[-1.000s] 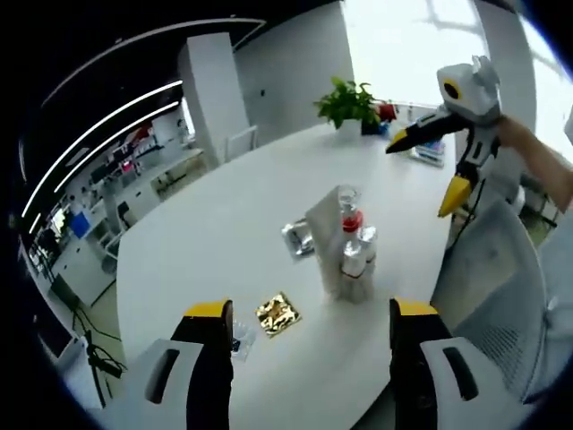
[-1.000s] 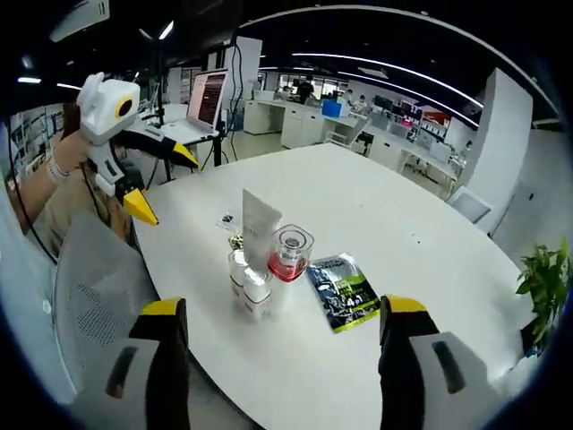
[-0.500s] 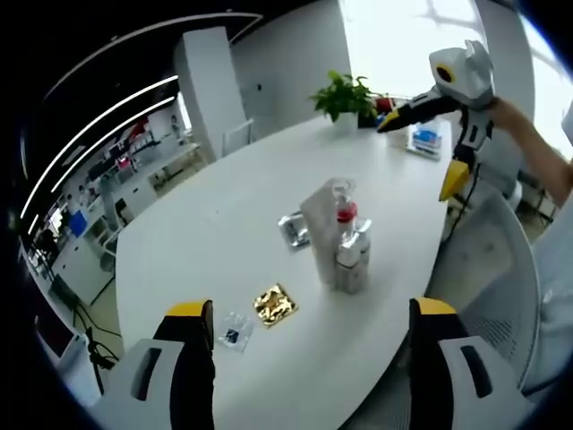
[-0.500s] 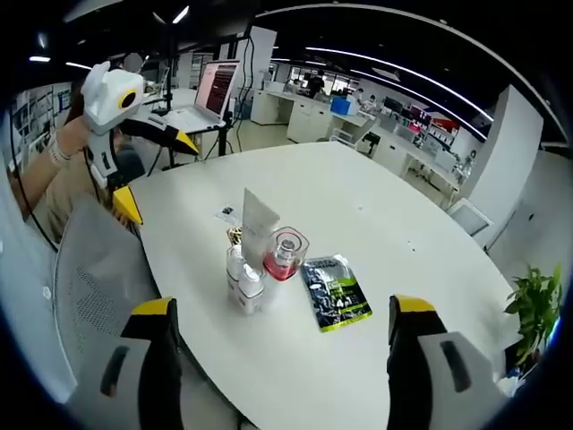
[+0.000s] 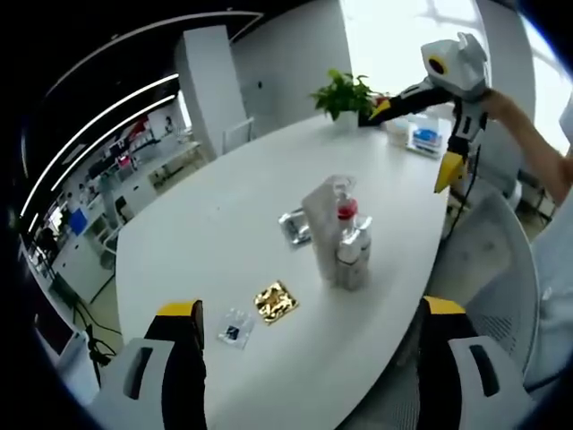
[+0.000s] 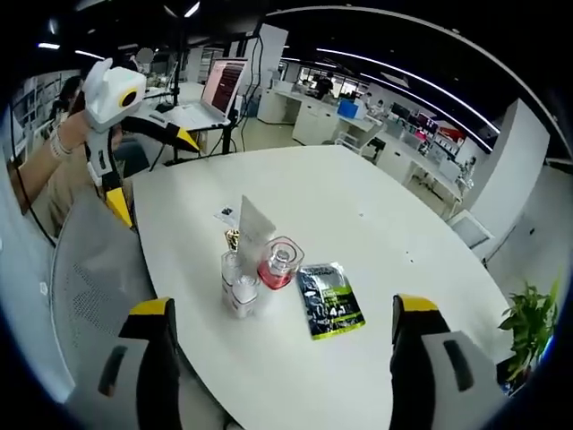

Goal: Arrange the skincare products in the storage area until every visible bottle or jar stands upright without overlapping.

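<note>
I see a white table (image 6: 376, 224), red-liquid bottle (image 6: 277, 269), green-black sachet (image 6: 329, 300), gold packet (image 5: 276, 301), white tube (image 5: 320, 219).

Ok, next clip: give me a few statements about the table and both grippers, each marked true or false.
1. The left gripper is shut on a bottle. False: its jaws stand wide apart, holding nothing.
2. The bottles stand clustered beside the white tube. True.
3. The green sachet lies flat on the table. True.
4. The gold packet leans on the potted plant. False: it lies flat near the table's edge, far from the plant.
5. The right gripper is open. True.
</note>
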Demonstrator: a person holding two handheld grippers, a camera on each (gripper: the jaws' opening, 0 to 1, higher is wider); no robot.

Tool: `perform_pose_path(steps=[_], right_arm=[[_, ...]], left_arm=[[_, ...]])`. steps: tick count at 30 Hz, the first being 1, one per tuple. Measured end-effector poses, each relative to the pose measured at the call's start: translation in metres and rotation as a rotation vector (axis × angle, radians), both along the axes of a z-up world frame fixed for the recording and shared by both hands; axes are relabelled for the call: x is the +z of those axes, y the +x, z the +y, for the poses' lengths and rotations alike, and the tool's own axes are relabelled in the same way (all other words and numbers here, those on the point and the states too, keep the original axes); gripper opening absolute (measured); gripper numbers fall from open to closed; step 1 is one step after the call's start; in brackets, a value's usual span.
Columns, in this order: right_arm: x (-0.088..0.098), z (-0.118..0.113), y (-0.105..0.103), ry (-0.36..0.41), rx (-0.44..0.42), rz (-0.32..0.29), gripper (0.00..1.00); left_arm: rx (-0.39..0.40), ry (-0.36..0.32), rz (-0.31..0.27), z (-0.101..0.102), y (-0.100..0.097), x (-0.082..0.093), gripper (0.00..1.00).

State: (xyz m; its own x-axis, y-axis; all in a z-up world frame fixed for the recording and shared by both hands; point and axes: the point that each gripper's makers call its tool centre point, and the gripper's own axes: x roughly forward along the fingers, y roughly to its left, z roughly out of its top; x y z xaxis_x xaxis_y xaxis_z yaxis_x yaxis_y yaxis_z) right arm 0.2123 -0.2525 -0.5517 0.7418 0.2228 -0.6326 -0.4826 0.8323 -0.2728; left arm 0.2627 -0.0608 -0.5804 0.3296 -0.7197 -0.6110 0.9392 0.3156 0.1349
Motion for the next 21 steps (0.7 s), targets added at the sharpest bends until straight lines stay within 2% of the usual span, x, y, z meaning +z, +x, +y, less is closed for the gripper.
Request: perform_pose_path(steps=[17,21], right_arm=[[-0.018,-0.015,0.019,-0.007,-0.004,0.045,1.0],[-0.024,-0.02,0.026,0.013,-0.006,0.061,1.0]], left_arm=[[-0.012,0.002,0.016,-0.009,0.013,-0.001,0.97],[-0.012,0.008,0.017,-0.009,0.018,-0.003,0.97]])
